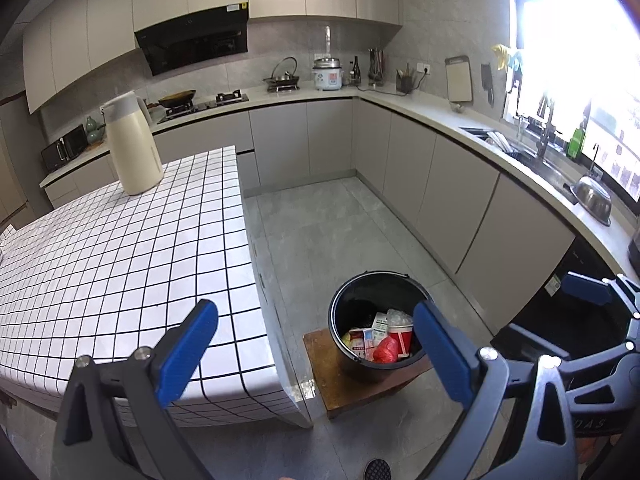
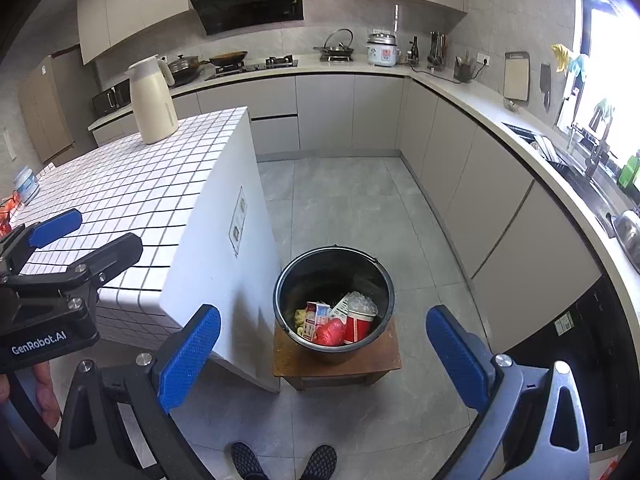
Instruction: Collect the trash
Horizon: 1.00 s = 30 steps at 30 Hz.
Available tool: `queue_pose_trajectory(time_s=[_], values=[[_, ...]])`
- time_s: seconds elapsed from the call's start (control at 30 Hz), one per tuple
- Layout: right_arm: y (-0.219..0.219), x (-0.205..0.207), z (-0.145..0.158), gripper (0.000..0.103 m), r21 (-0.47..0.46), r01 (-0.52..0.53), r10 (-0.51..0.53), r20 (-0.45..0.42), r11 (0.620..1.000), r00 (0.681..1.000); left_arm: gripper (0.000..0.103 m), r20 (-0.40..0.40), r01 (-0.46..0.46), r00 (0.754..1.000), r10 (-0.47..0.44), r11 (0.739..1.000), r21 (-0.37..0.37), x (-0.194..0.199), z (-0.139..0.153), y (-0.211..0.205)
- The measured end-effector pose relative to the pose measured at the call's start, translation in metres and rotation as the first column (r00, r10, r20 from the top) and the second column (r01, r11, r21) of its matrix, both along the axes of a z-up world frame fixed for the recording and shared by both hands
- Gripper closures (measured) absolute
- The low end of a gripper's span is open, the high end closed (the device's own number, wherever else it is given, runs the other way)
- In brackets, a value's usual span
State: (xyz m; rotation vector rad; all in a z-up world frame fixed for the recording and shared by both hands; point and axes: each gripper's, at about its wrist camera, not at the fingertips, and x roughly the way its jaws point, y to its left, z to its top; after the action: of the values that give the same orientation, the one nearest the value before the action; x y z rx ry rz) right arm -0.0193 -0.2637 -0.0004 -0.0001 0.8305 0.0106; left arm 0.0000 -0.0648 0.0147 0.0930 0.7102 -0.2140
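Note:
A black bucket [image 1: 372, 292] [image 2: 332, 270] stands on a low wooden stool [image 1: 320, 356] [image 2: 384, 358] on the floor, beside the end of the tiled table. Inside it lie a red paper cup [image 2: 358, 326], a red crumpled bag [image 2: 330, 332] and a small carton [image 2: 314, 316]. My left gripper [image 1: 316, 344] hangs open and empty above the table corner and the bucket. My right gripper [image 2: 324, 356] is open and empty too, just nearer than the bucket. At the table's far left edge sit an orange-red wrapper [image 2: 8, 212] and a small tub [image 2: 26, 184].
A cream thermos jug [image 1: 132, 148] [image 2: 152, 100] stands on the white tiled table [image 1: 120, 260] [image 2: 132, 192]. Grey cabinets and a counter with a sink [image 1: 532, 156] run along the back and right. The person's shoes [image 2: 280, 460] are on the floor in front of the stool.

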Motion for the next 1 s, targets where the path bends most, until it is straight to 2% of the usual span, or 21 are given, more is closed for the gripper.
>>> queue_pose_trajectory(time_s=[0.4,1.0], values=[[0.014,-0.009,0.014,0.0,-0.01,-0.016,0.017,0.033,1.0,0.999,0.004,0.045,0.0,0.999,0.001,1.0,-0.018,-0.012,0.011,0.015],[0.013,-0.004,0.014,0.0,-0.013,-0.014,0.014,0.034,1.0,0.999,0.003,0.043,0.005,0.999,-0.004,0.999,-0.041,-0.014,0.011,0.017]])
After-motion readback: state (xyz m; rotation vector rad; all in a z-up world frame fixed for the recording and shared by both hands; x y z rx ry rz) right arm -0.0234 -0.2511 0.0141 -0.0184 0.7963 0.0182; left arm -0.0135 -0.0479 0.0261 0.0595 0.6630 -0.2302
